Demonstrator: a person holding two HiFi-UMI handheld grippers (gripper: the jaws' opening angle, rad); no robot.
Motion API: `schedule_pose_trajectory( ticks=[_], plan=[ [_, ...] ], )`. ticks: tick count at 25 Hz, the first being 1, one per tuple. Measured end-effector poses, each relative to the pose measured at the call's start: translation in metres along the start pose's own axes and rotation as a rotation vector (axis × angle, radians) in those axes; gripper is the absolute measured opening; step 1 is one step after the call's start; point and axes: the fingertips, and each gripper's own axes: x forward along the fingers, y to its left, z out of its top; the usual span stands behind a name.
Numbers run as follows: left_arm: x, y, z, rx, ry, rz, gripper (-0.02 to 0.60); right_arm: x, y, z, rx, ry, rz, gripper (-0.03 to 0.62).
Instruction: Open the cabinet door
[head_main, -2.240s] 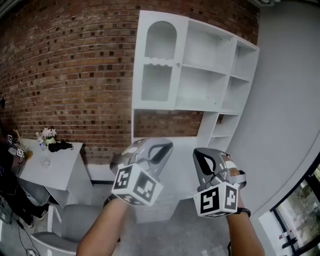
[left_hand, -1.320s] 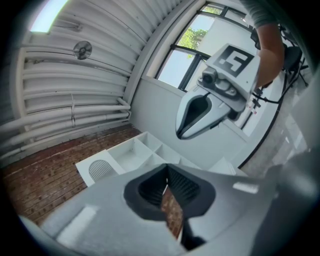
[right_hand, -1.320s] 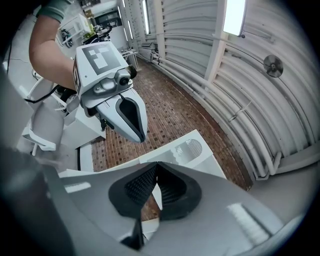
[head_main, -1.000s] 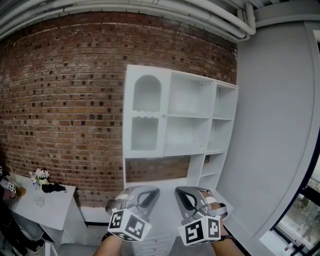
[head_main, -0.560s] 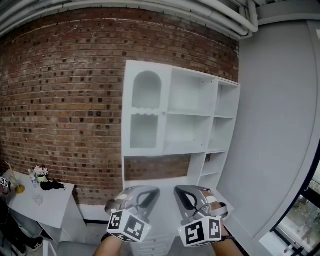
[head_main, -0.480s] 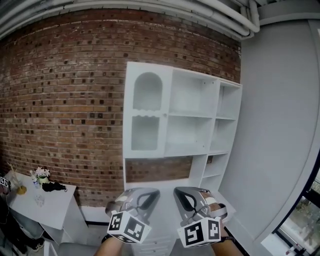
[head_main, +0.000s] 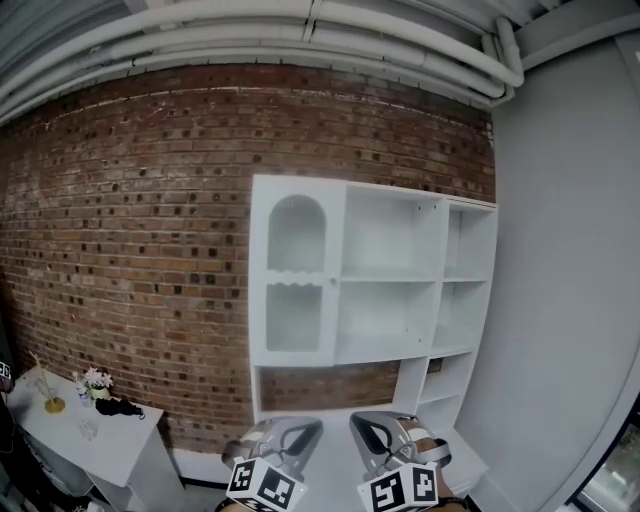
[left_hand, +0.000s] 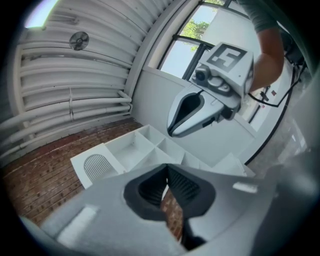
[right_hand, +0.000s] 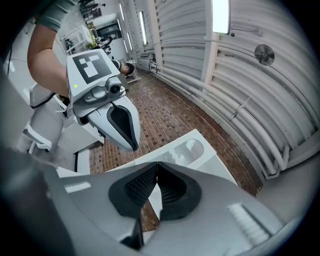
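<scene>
A tall white cabinet (head_main: 370, 300) stands against the brick wall. Its closed door (head_main: 295, 280), on the upper left, has an arched ribbed panel over a square one and a small knob on its right edge. Both grippers are low in the head view, side by side and well short of the cabinet. My left gripper (head_main: 290, 432) is shut with nothing in it, its pads (left_hand: 172, 182) meeting. My right gripper (head_main: 378, 432) is also shut and empty, pads (right_hand: 152, 180) together. The door (left_hand: 97, 167) shows beyond the left jaws, and the door (right_hand: 190, 149) beyond the right jaws.
Open shelves (head_main: 390, 290) fill the cabinet's middle and right. A small white table (head_main: 95, 445) with flowers and small items stands at the lower left. A grey wall (head_main: 570, 300) closes the right side. Pipes (head_main: 300, 30) run along the ceiling.
The view has tilted up: the cabinet sits lower in frame and the ceiling pipes show. Both grippers have dropped to the bottom edge, still side by side and shut.
</scene>
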Motion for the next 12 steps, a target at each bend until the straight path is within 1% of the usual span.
schedule_pose_trajectory(
  ticks=[7, 12],
  plan=[
    [0.055, -0.011, -0.005, -0.003, 0.045, 0.022, 0.003, 0.010, -0.020, -0.054, 0.012, -0.038, 0.022, 0.006],
    [0.083, -0.013, -0.005, 0.003, 0.078, 0.038, 0.003, 0.018, -0.026, -0.082, 0.029, -0.066, 0.051, 0.006]
  ],
)
